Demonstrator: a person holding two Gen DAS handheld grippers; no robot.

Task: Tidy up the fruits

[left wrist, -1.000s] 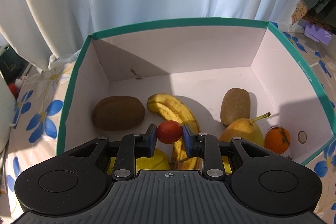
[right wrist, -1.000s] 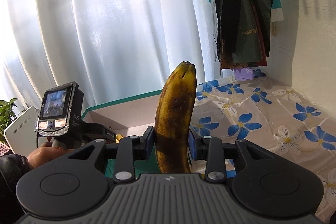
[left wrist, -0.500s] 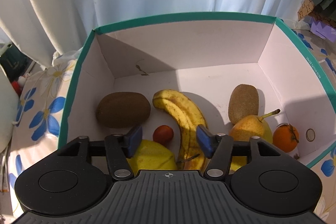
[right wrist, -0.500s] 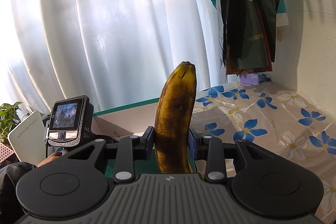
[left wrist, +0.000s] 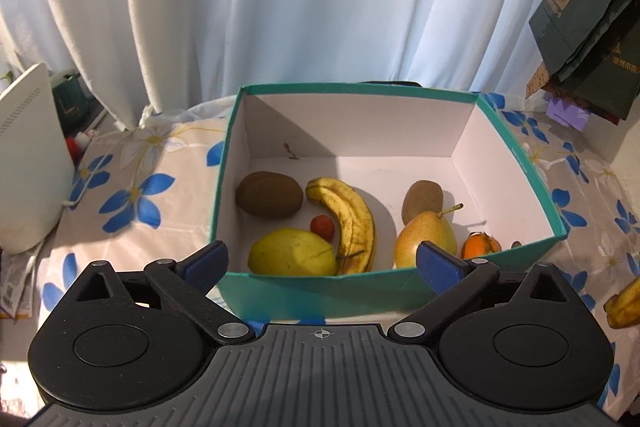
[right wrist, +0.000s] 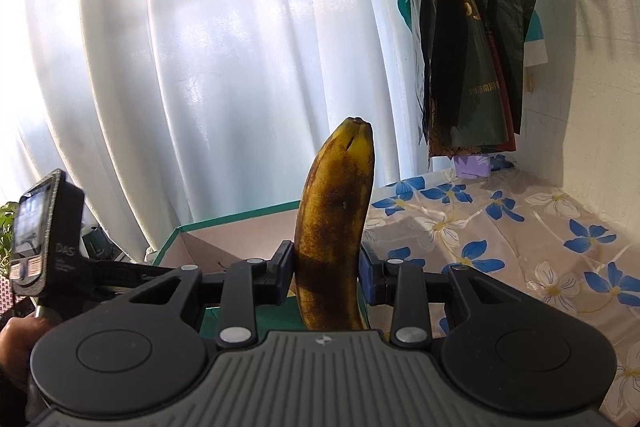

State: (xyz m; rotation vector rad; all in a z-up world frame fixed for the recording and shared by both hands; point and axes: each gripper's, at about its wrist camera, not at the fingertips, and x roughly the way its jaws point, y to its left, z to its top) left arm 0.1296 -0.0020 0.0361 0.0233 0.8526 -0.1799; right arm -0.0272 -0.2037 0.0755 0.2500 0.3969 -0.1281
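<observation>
Floral tablecloth [left wrist: 132,195] carried the teal box [left wrist: 320,291]; tomato released inside, second banana awaiting placement.

Nearest, the left gripper [left wrist: 320,261] stood spread wide and empty outside the box's near wall; its jaws had just been opening. Beyond it, the tomato [left wrist: 322,225] lay between the pear [left wrist: 292,258] and the boxed banana [left wrist: 352,223]. A second earlier, that gripper pinched the tomato low over the fruit. The right gripper [right wrist: 325,273] remained clamped on the upright banana [right wrist: 336,227]. Recommended: lower this banana flat into bare floor behind the kiwi [left wrist: 422,201], release low, avoiding curtain-side [left wrist: 320,7] overshoot.
</observation>
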